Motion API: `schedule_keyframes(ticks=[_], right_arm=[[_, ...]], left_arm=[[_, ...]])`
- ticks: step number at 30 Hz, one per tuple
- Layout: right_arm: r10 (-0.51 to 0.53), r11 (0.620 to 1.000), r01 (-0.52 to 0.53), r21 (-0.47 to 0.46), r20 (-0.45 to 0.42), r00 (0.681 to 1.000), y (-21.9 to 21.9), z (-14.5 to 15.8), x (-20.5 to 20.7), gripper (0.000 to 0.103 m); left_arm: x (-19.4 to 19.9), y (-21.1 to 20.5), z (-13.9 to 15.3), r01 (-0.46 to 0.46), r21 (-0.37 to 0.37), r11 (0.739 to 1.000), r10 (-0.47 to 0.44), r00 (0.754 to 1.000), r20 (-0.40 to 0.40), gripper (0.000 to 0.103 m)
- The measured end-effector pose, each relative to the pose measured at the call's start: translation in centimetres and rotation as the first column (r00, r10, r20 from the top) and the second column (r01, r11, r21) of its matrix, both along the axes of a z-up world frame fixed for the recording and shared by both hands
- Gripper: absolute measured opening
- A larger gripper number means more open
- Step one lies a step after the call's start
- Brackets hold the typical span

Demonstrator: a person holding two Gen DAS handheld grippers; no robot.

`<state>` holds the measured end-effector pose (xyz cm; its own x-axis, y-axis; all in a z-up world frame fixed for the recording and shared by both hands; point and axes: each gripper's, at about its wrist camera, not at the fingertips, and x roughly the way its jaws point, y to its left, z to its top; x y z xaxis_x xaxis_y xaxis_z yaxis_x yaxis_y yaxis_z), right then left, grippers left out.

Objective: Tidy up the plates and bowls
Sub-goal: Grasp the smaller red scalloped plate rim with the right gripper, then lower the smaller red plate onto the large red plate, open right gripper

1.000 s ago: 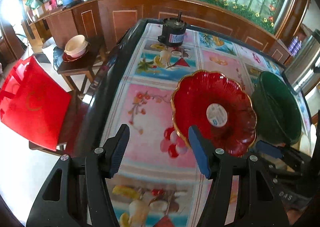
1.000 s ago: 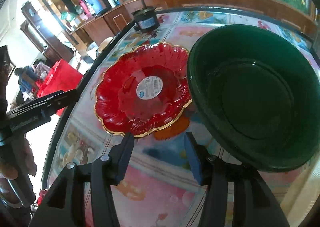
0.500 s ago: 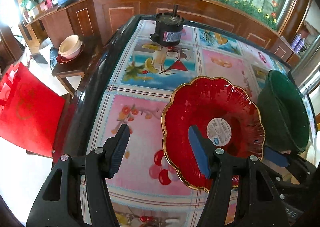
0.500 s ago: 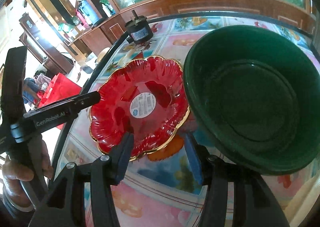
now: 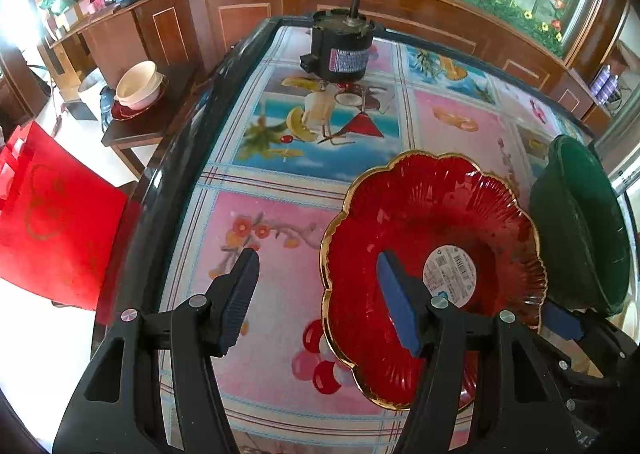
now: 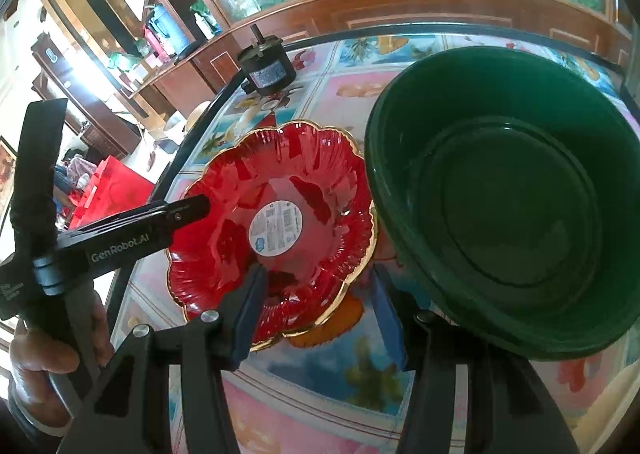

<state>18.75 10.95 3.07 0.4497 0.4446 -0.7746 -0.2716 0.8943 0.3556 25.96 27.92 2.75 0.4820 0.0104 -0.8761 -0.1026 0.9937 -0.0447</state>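
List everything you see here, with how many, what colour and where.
plate: one, red with gold scalloped rim, on table beside bowl
bowl: one, dark green, right of plate
electric motor: one, black, far end of table
tablecloth: one, fruit-print, covering table
cream bowl: one, on side table at left
red bag: one, beside table
left gripper: black, jaws open around plate's left rim
right gripper: black, jaws open at plate's near rim

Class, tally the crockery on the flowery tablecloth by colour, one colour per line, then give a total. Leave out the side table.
Red, gold-rimmed scalloped plate: 1
Dark green bowl: 1
Total: 2
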Motion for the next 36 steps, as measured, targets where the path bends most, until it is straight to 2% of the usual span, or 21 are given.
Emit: schedule_keyframes(ticks=[3,5,7,8,9,11,18,29,36], right_arm=[[0.016,1.000,-0.016,0.001,0.002,1.000,0.0,-0.2,0.1,0.052],[0.019,1.000,-0.019,0.007,0.005,1.000,-0.1,-0.3,0.2,0.046],[0.036,0.999,-0.036,-0.007,0.008,0.999,0.2,-0.4,0.2,0.040],[0.041,0.999,-0.041,-0.020,0.015,0.999,0.3,-0.5,0.1,0.036],[0.053,0.998,-0.051,-0.042,0.024,0.998,0.6,-0.5,0.0,0.034],[0.064,0.995,-0.061,-0.077,0.038,0.997,1.0,-0.4,-0.1,0.032],[0.095,0.981,-0.080,-0.175,0.077,0.992,1.8,-0.2,-1.2,0.031],[0.114,0.975,-0.087,-0.206,0.124,0.986,1.9,2.3,-5.2,0.031],[0.142,0.970,-0.108,-0.218,0.145,0.979,2.0,4.5,-8.7,0.033]], left_arm=[[0.2,-0.2,-0.4,0.003,0.005,1.000,-0.003,1.000,-0.015,0.062],[0.2,-0.2,-0.7,0.002,-0.007,1.000,-0.002,1.000,-0.023,0.061],[0.2,-0.3,-1.0,0.012,-0.026,1.000,-0.012,1.000,-0.026,0.034],[0.1,-0.5,-1.0,0.030,-0.058,0.998,-0.032,0.999,-0.020,0.027],[0.1,-0.7,-0.9,0.033,-0.054,0.998,-0.034,0.999,-0.023,0.025],[0.0,-1.0,-0.8,0.029,-0.031,0.999,-0.029,0.999,-0.026,0.025],[-1.5,-0.9,-0.3,0.013,-0.040,0.999,-0.013,1.000,-0.012,0.022],[-6.4,-0.7,3.2,0.026,-0.066,0.997,-0.025,1.000,0.018,0.020],[-11.8,-0.9,5.5,0.026,-0.081,0.996,-0.022,0.999,0.045,0.020]])
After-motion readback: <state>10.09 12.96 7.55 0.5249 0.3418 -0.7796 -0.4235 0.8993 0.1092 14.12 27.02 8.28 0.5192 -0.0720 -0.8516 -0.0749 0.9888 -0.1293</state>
